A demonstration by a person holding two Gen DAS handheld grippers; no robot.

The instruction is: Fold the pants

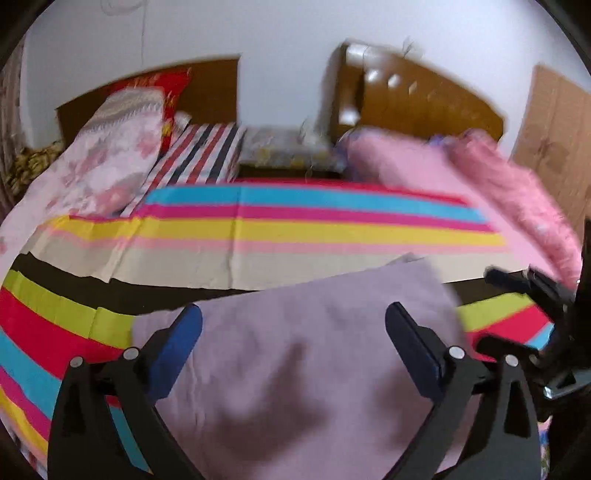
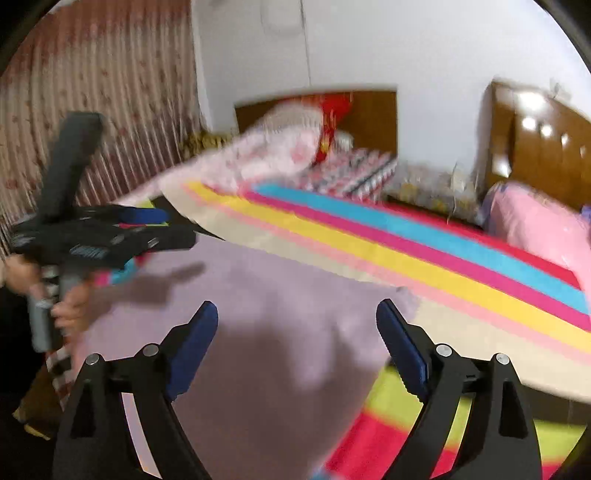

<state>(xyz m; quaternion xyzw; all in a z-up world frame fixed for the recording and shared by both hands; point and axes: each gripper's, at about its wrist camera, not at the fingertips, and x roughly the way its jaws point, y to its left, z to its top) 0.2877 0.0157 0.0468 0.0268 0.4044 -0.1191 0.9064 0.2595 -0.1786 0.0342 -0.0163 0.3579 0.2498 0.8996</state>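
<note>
Pants [image 1: 295, 369] in lilac lie flat on your striped bedsheet [image 1: 295, 229], with headboards [image 1: 424, 96] against the white wall [image 1: 280, 33]. Your left gripper [image 1: 293, 325] and right gripper [image 2: 297, 321] both gape wide above the cloth, pinching nothing.

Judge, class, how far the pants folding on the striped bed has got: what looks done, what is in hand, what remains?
Done: the lilac pants lie on the striped bedspread as one compact panel, seemingly folded over already. In hand: nothing; the left claw and right claw both gape above the cloth, gripping none of it. Left: perhaps another fold and some smoothing, though blur hides the edges.
</note>
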